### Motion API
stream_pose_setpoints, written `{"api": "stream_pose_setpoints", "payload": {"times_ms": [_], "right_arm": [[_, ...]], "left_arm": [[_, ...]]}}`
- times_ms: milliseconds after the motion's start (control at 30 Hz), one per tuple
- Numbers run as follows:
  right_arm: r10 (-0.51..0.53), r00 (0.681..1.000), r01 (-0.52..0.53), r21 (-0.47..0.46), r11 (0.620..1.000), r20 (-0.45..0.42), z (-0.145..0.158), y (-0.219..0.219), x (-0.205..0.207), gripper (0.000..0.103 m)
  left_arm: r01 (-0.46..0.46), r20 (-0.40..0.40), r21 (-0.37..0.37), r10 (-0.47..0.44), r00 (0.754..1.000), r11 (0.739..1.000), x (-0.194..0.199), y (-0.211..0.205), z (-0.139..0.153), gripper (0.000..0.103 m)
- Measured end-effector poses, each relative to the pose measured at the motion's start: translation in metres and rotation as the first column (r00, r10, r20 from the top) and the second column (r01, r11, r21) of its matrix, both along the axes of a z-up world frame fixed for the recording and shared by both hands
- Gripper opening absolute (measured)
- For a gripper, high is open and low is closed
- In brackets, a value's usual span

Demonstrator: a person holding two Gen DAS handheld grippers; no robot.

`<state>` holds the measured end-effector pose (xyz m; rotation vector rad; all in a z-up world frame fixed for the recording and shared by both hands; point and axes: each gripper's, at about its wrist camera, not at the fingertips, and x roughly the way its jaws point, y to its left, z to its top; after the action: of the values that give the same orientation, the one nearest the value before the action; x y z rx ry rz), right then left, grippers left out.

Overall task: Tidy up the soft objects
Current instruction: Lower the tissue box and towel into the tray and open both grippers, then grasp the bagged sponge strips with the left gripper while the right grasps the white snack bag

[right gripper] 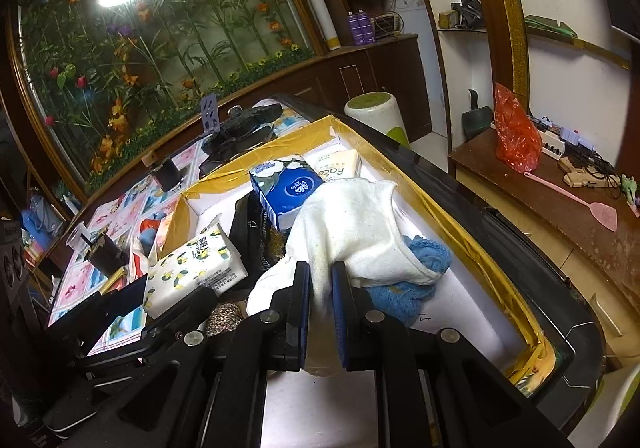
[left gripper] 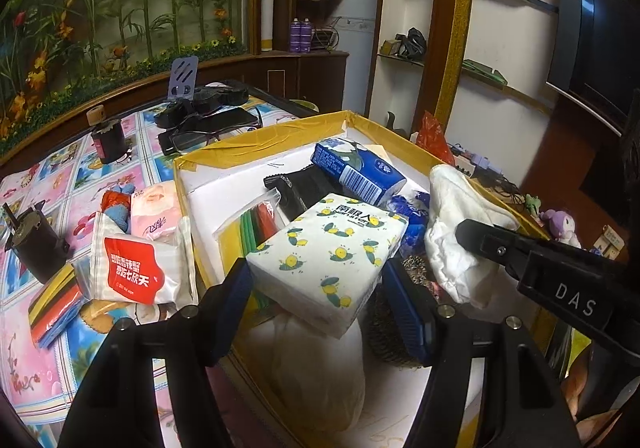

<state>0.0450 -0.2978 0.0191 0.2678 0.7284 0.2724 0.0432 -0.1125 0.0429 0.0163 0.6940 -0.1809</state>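
Tissue packs, cloth in box

My left claw covers both side faces of the bee-print tissue pack, and that pack hides most of the black pouch and the colour-striped bag behind it. In the right wrist view the white cloth drapes over the blue knitted piece and the lower part of the blue tissue pack. The bottom edge cuts off the white bundle and the box. Small print on the packs is too fine to read.
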Motion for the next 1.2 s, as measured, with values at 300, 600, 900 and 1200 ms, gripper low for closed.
{"api": "stream_pose_setpoints", "payload": {"times_ms": [300, 600, 900, 1200], "right_arm": [[-0.002, 1.0, 0.002, -0.024, 1.0, 0.001, 0.01, 0.006, -0.01, 0.032], [-0.023, 0.999, 0.024, -0.03, 0.999, 0.043, 0.027, 0.004, -0.023, 0.048], [-0.047, 0.994, 0.05, -0.038, 0.998, 0.098, 0.044, 0.005, -0.038, 0.063], [-0.018, 0.981, 0.028, -0.048, 0.998, 0.195, 0.071, 0.023, -0.06, 0.073]], "left_arm": [[0.002, 0.033, 0.041, -0.003, 0.999, 0.999, -0.005, -0.004, 0.003, 0.066], [-0.002, 0.08, 0.042, -0.001, 0.997, 0.999, -0.014, -0.003, 0.011, 0.073], [-0.01, 0.105, 0.031, 0.006, 0.994, 0.999, -0.02, 0.001, 0.018, 0.074], [-0.05, 0.093, -0.064, 0.055, 0.994, 0.997, -0.025, 0.038, 0.031, 0.075]]}}
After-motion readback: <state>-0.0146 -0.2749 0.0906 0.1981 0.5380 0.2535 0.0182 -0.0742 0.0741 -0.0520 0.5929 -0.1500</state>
